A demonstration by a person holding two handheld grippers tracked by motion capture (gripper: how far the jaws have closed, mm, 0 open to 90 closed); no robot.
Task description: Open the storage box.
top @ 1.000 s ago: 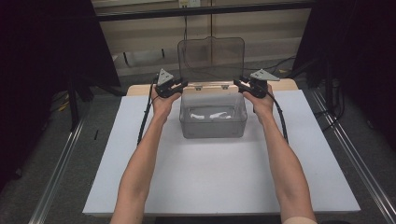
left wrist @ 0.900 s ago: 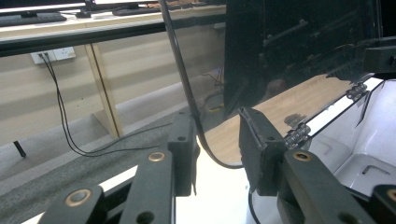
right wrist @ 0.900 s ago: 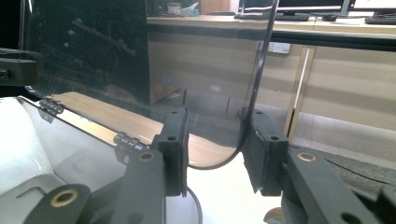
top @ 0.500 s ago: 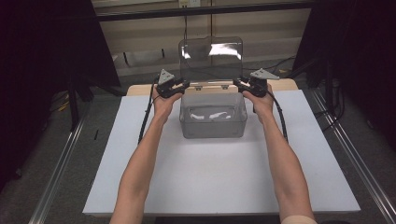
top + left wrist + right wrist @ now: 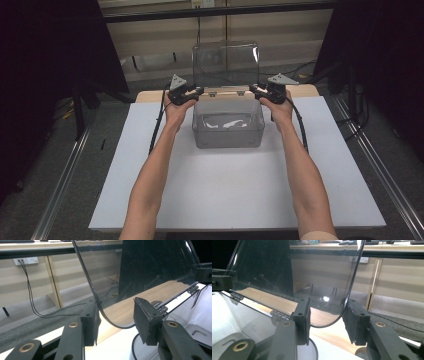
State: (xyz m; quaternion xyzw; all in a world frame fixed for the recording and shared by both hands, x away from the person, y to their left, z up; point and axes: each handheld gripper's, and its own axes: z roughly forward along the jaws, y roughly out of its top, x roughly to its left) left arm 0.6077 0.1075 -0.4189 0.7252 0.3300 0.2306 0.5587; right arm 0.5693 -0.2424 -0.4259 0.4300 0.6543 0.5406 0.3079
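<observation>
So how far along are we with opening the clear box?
Done: the hinged lid stands upright behind the clear plastic box. In hand: the left claw and right claw have just been opening, and the lid's corners sit loose between their pads. Left: drawing both claws clear.

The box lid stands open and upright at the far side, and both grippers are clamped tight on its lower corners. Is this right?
Not quite. The lid does stand open and upright, but neither gripper clamps it. In the left gripper view the left gripper has just been opening, one pad clear of the edge; the right gripper view shows the right gripper likewise.
</observation>
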